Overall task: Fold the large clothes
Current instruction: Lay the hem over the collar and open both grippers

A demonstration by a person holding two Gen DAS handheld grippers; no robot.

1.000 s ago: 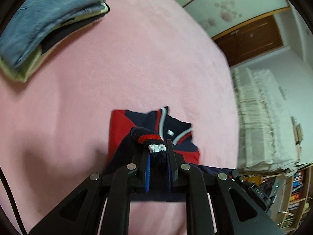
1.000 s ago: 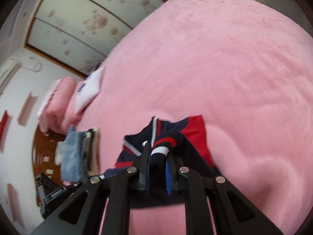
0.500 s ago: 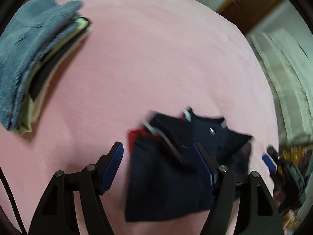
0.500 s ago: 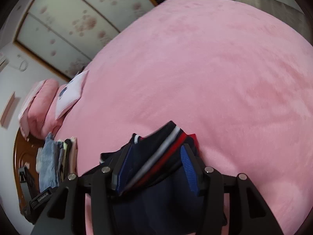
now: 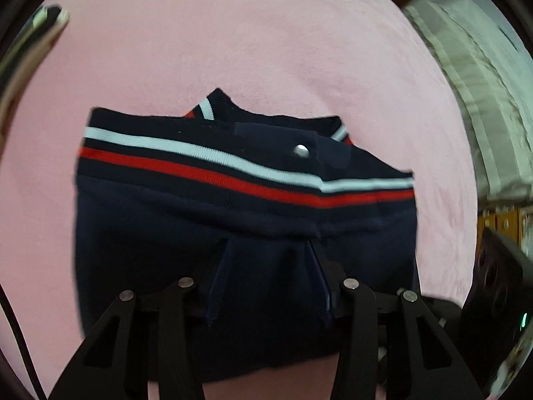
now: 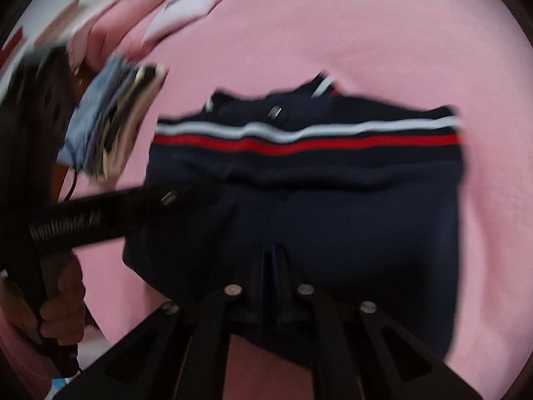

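A navy jacket (image 5: 246,233) lies folded on the pink bed (image 5: 233,40), its white and red striped hem across the top and a snap near the collar. My left gripper (image 5: 268,245) hovers low over the jacket's near half. Its jaws are partly apart and closing, with navy fabric below and between them; no pinch shows. In the right wrist view the jacket (image 6: 349,206) fills the middle, and my right gripper (image 6: 273,250) is shut over its near edge. Whether cloth is caught there I cannot tell. The left gripper (image 6: 173,196) reaches in from the left, held by a hand (image 6: 63,300).
A stack of folded clothes (image 6: 110,116) with a blue denim piece sits left of the jacket. Pink pillows (image 6: 110,26) and a white one (image 6: 186,10) lie beyond. A pale curtain (image 5: 483,100) hangs past the bed's right edge. The right gripper's black body (image 5: 493,283) shows at right.
Both grippers let go of the striped cuffs they held, opened, then dropped closer to the jacket. The right one has shut and the left has narrowed. The jacket now lies folded, hem up.
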